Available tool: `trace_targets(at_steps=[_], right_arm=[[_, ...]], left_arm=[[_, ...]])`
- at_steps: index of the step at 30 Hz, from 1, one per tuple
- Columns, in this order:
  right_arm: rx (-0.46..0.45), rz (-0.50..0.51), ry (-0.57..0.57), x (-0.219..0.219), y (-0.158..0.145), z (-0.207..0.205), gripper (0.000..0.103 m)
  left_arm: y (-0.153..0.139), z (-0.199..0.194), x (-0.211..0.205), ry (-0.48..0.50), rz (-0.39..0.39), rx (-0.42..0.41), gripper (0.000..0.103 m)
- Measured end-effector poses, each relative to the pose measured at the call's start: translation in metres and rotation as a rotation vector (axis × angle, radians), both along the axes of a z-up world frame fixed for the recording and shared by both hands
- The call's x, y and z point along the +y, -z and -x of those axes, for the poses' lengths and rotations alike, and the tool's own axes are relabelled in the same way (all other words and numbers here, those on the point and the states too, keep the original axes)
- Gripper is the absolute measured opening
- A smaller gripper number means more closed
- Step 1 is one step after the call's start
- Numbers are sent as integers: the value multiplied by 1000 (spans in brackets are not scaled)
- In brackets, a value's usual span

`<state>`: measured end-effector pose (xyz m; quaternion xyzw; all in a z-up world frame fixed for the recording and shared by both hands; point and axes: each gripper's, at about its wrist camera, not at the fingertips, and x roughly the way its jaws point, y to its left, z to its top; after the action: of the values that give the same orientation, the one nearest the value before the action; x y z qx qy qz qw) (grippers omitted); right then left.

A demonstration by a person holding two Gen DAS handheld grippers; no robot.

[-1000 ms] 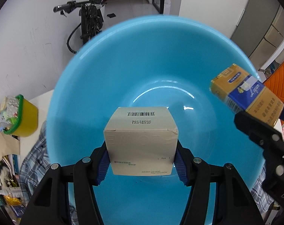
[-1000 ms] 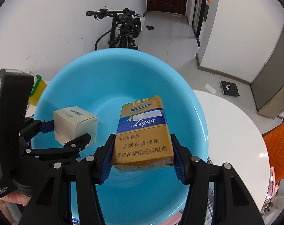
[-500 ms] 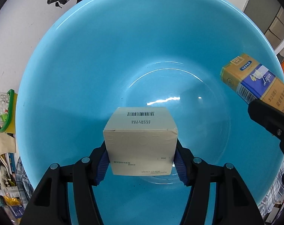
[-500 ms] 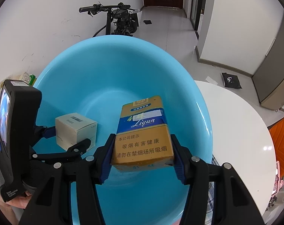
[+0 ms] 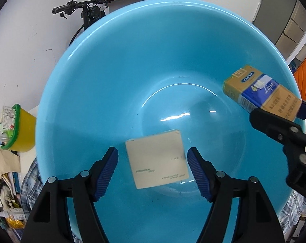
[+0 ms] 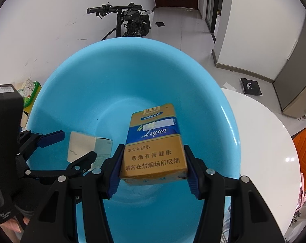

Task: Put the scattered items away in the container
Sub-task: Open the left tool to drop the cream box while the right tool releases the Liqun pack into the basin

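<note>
A large blue basin fills the left wrist view and also shows in the right wrist view. A beige box lies inside the basin, free between the spread jaws of my left gripper, which is open; the box also shows in the right wrist view. My right gripper is shut on a yellow and blue cigarette pack and holds it above the basin's inside. The pack also shows at the right of the left wrist view.
A white round table lies right of the basin. A yellow bin with rubbish stands at the left. A scooter leans by the far wall. Plaid cloth lies under the basin.
My left gripper has opened and let go of the beige box, which now lies in the basin. The right gripper still holds the cigarette pack over the basin.
</note>
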<state>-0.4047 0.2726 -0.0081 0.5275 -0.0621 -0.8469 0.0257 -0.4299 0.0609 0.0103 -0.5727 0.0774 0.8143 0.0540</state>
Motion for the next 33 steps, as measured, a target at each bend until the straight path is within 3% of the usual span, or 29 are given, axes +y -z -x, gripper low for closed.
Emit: trace_targets(at_steps=[9,22,29,33], right_arm=[[-26,11,29,-1,15,11,54],[-27,-12,-10,-14,18,9,54],[-29,-12,-5,-16,17,7,66],[-26,-19,1,-13,16,3,66]], left_arm=[[-18,-5,-1,15,9,35,73],[-9,-6,-19,-10,-8,24,73],[-13,-11,-26,-30,-20,31,73],[-15,-11,-29,-28,-25,34,73]])
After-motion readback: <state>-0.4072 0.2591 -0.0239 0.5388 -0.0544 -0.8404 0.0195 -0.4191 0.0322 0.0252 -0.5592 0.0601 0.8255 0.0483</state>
